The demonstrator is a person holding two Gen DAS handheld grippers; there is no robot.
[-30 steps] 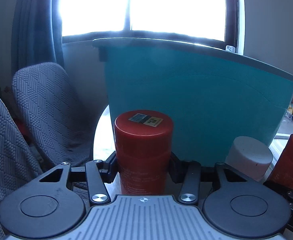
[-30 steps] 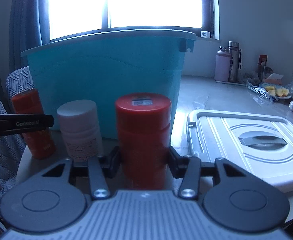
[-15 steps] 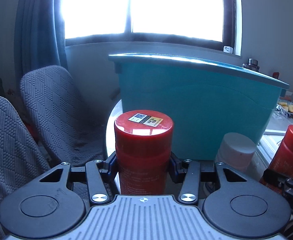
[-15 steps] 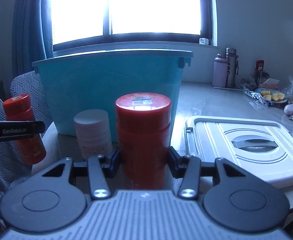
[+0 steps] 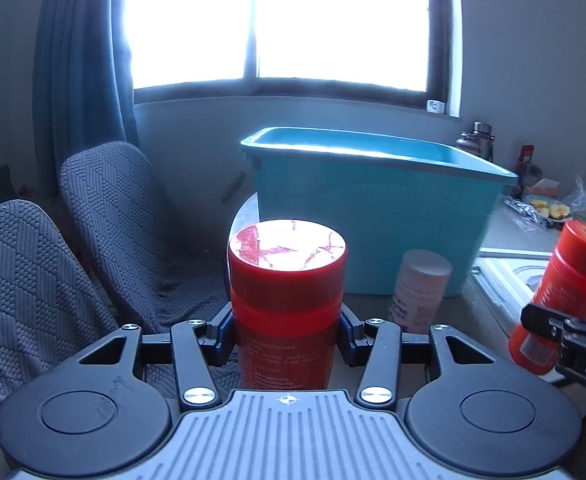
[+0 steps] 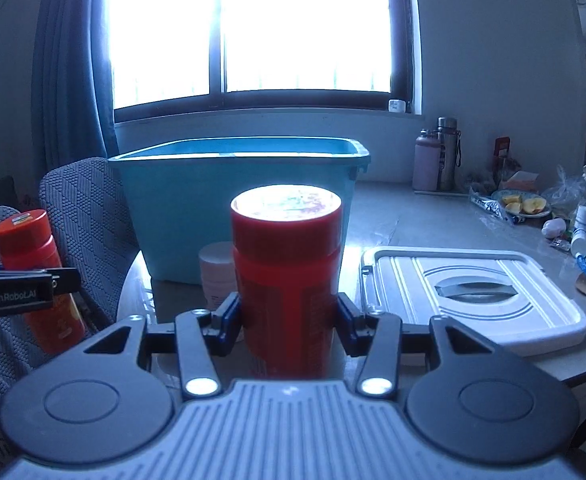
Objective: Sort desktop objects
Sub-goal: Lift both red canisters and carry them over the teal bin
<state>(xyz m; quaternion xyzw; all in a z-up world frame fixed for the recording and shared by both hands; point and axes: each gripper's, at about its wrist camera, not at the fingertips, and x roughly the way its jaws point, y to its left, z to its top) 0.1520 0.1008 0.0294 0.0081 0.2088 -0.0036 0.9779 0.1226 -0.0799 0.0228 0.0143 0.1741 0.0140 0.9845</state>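
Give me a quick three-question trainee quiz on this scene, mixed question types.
1. True or false: both grippers hold a red bottle.
2. Where is the white bottle? A) in the bin B) on the table, in front of the bin C) on the lid
3. What lies flat to the right of the bin?

Key: 1 true: left gripper and right gripper each grip one. 2 B. 3 The white lid.
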